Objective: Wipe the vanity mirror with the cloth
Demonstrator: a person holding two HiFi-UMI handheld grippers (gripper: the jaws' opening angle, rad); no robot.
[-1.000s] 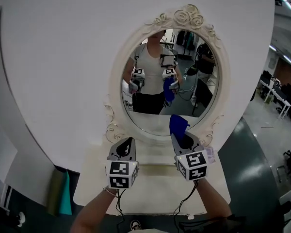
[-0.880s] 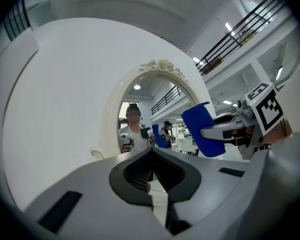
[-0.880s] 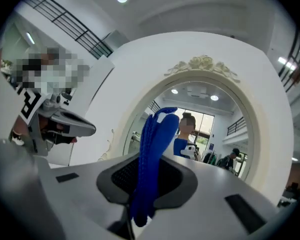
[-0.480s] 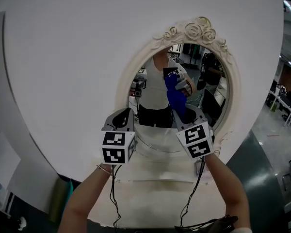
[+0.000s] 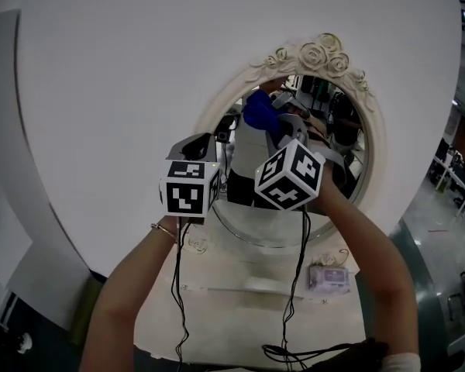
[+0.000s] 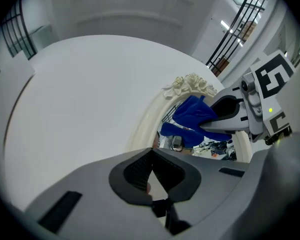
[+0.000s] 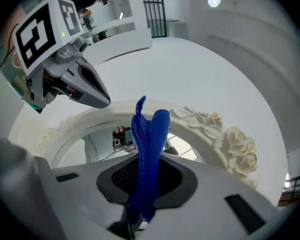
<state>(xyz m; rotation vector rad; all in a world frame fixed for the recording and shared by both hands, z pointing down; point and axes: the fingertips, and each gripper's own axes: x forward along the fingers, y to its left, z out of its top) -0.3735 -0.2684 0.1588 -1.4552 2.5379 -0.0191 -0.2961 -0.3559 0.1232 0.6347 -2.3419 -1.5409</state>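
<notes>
Right gripper [image 5: 277,122], clenching the cloth [image 5: 257,108], has risen to the mirror [image 5: 349,152] top, so wiping is likely starting. Left gripper [image 5: 203,139] is clenched and empty.

Blue cloth [image 5: 257,108], cream mirror frame [image 5: 323,53]

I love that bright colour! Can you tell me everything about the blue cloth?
The blue cloth is bright, with a ribbed, knitted-looking weave. It is bunched into a narrow upright fold, and the right gripper is shut on its lower part. Its top pokes out past the jaws, up by the top of the mirror. It seems to meet the glass there.
</notes>
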